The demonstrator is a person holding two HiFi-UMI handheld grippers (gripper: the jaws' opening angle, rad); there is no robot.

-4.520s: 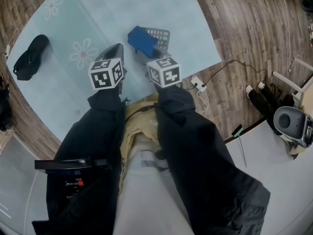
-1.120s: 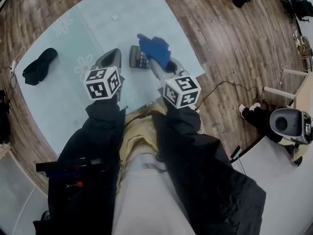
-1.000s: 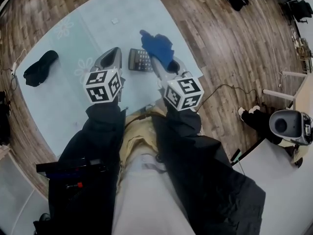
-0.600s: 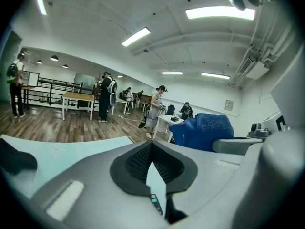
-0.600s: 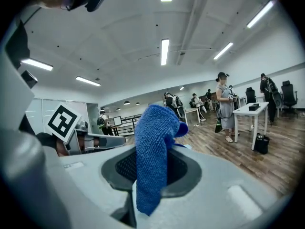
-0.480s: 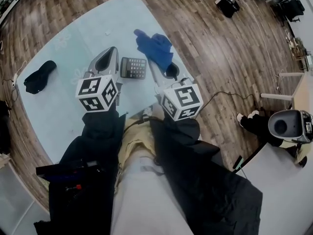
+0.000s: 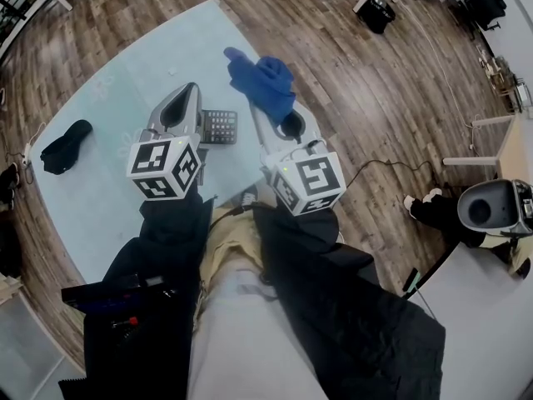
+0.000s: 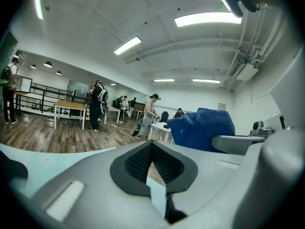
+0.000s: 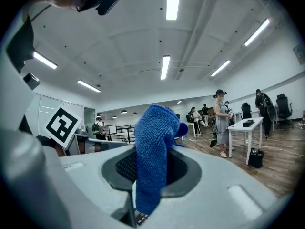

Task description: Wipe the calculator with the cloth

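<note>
The dark calculator (image 7: pixel 219 126) lies flat on the pale blue tabletop (image 7: pixel 108 182), partly hidden behind my left gripper (image 7: pixel 190 91). That gripper is raised above the table, shut and empty; in the left gripper view its jaws (image 8: pixel 151 145) meet with nothing between them. My right gripper (image 7: pixel 260 107) is lifted to the right of the calculator and shut on the blue cloth (image 7: pixel 263 80). The blue cloth (image 9: pixel 152 147) hangs between the right gripper's (image 9: pixel 143 168) pads, clear of the calculator. From the left gripper view the cloth (image 8: pixel 202 127) shows at the right.
A black pouch (image 7: pixel 63 144) lies at the table's left side. Wooden floor (image 7: pixel 375 98) surrounds the table, with a cable (image 7: pixel 391 167) at the right. A white table with a grey appliance (image 7: pixel 493 211) stands at lower right. Several people (image 9: pixel 221 120) stand far off in the room.
The right gripper has lifted the cloth off the calculator and carried it up and to the right. Both grippers have risen; the calculator now lies uncovered between them.
</note>
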